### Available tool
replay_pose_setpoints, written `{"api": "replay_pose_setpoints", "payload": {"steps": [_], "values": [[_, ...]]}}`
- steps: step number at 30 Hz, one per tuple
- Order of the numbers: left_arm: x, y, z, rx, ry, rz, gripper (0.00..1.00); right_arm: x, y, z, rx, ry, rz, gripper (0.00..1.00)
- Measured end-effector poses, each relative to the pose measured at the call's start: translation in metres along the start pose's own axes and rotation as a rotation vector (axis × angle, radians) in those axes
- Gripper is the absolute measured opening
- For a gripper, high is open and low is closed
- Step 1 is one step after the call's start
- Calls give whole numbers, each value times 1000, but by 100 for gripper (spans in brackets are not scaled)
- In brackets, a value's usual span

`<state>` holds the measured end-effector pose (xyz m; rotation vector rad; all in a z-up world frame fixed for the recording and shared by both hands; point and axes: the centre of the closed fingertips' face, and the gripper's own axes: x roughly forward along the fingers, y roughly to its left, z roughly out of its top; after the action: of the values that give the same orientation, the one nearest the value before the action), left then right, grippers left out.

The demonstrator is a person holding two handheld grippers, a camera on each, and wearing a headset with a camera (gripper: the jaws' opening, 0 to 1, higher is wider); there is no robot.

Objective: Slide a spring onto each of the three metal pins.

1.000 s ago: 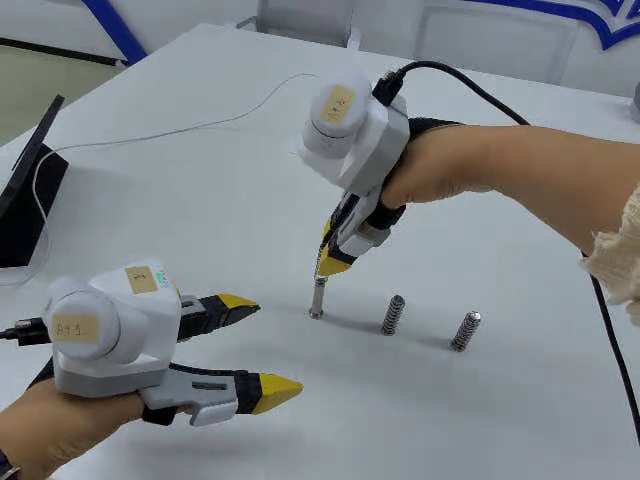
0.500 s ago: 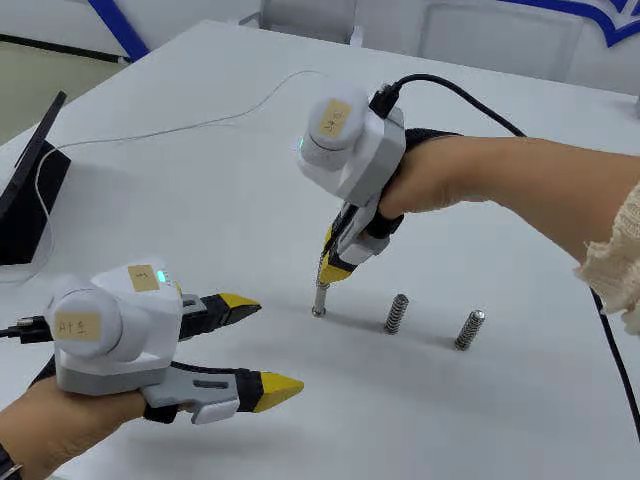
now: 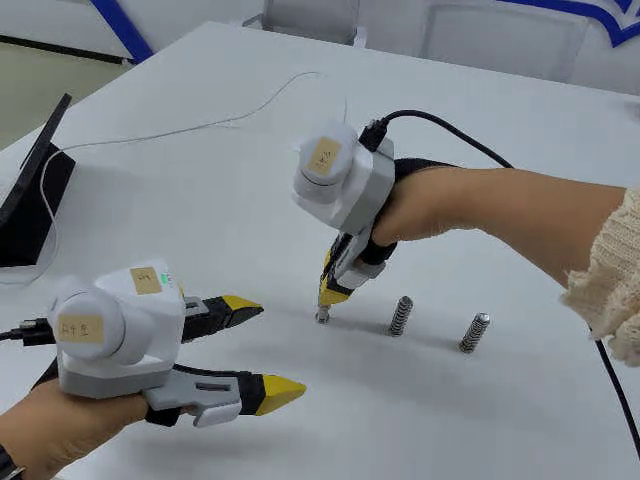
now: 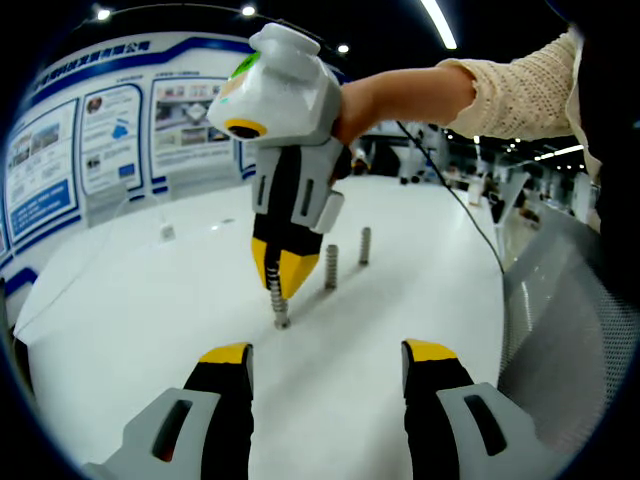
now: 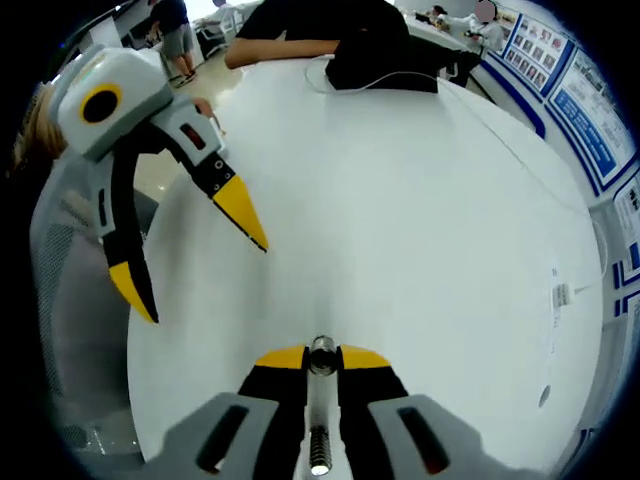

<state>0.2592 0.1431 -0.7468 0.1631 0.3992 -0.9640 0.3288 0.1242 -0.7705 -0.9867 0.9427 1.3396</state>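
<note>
Three metal pins stand in a row on the white table (image 3: 200, 200). The middle pin (image 3: 401, 315) and the right pin (image 3: 474, 332) each carry a spring. Above the left pin (image 3: 322, 316), my right gripper (image 3: 328, 298) points straight down, shut on a spring (image 4: 275, 295) that reaches the pin's base (image 4: 282, 322). Between the right jaws the spring's top end (image 5: 320, 350) shows. My left gripper (image 3: 268, 345) rests open and holds nothing at the lower left, a hand's width from the left pin, its jaws (image 4: 328, 352) aimed at it.
A black device (image 3: 30, 200) stands at the table's left edge, and a thin white cable (image 3: 200, 125) runs from it across the far side. The right gripper's black cable (image 3: 470, 145) trails back right. A person (image 5: 330, 40) sits at the table's far side.
My right gripper has come down with the spring, so less of the left pin shows beneath its tips. The left gripper has stayed put.
</note>
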Motion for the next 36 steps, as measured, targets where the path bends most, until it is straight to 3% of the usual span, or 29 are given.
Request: {"api": "replay_pose_setpoints", "payload": {"steps": [15,36], "values": [[1,0,0,0,0,-1,61,19,0,-8,24,12,-6,12],[0,1,0,1,2,3,61,17,1,-9,48,-27,-11,18]]}}
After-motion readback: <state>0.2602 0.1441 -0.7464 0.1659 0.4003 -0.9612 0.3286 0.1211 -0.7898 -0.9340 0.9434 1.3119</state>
